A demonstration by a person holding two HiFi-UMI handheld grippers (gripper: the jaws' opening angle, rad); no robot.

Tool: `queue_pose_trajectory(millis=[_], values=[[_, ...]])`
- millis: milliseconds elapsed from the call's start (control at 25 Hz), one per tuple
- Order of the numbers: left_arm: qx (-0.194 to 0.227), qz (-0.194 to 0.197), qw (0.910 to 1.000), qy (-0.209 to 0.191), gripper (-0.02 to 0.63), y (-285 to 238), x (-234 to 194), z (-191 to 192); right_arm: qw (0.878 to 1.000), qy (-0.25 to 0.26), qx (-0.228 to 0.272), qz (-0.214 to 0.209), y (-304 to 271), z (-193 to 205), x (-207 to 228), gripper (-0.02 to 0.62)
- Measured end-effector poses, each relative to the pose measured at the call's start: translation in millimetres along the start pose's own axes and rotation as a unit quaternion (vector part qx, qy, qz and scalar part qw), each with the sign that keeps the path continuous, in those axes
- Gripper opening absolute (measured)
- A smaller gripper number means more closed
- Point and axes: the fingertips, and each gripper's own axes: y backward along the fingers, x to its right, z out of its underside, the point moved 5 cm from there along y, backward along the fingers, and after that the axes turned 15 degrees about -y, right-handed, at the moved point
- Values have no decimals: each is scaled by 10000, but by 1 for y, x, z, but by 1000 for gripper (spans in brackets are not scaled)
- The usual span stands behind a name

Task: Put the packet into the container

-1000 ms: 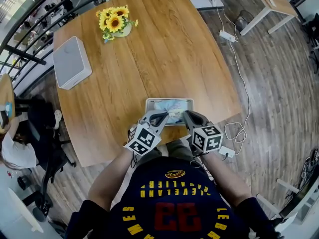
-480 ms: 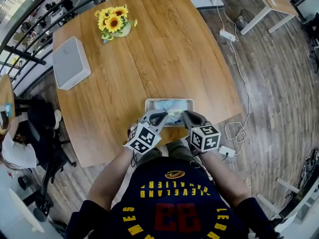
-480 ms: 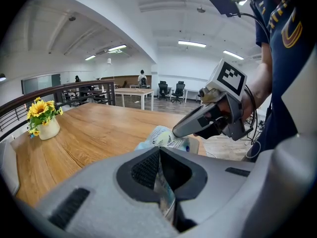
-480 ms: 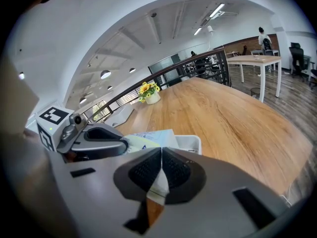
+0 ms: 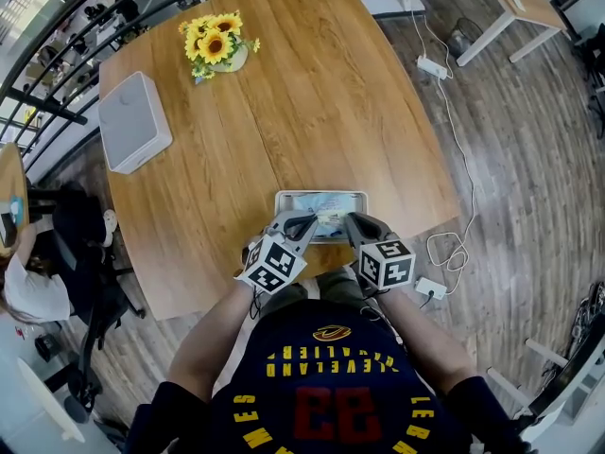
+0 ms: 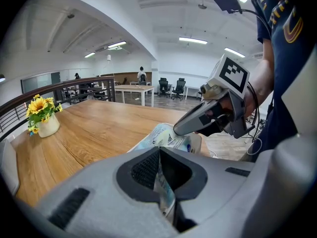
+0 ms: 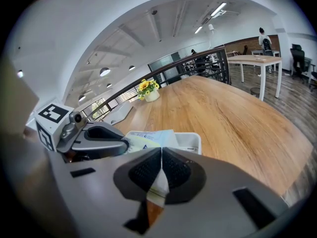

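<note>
A pale blue and white packet (image 5: 319, 206) hangs over the white rectangular container (image 5: 284, 197) near the table's front edge. My left gripper (image 5: 304, 223) is shut on the packet's near left edge, and the thin film shows pinched between its pads (image 6: 159, 175). My right gripper (image 5: 348, 221) is shut on the packet's near right edge, with a strip of the packet (image 7: 159, 182) squeezed between its jaws. In the right gripper view the container (image 7: 190, 142) lies just beyond the jaws, the packet (image 7: 148, 139) spread above it.
A vase of sunflowers (image 5: 216, 41) stands at the table's far left. A grey flat box (image 5: 135, 121) lies near the left edge. On the floor to the right lie a power strip (image 5: 430, 67) and cables. A seated person (image 5: 28, 287) is at the far left.
Both grippers have shifted slightly toward me, and the packet has sunk a little toward the container. Both grips are unchanged.
</note>
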Motion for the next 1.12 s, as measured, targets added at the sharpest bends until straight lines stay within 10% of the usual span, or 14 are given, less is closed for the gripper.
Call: queue_pose_trajectory(millis=[640,1120], values=[[-180,-11,9998,46,22,-2,2,2,9999,42,-36,144,-4,2,2,17],[-407,-189,9981,411,147,13,2,13,9991,230,-74,342,-4,3,1,17]])
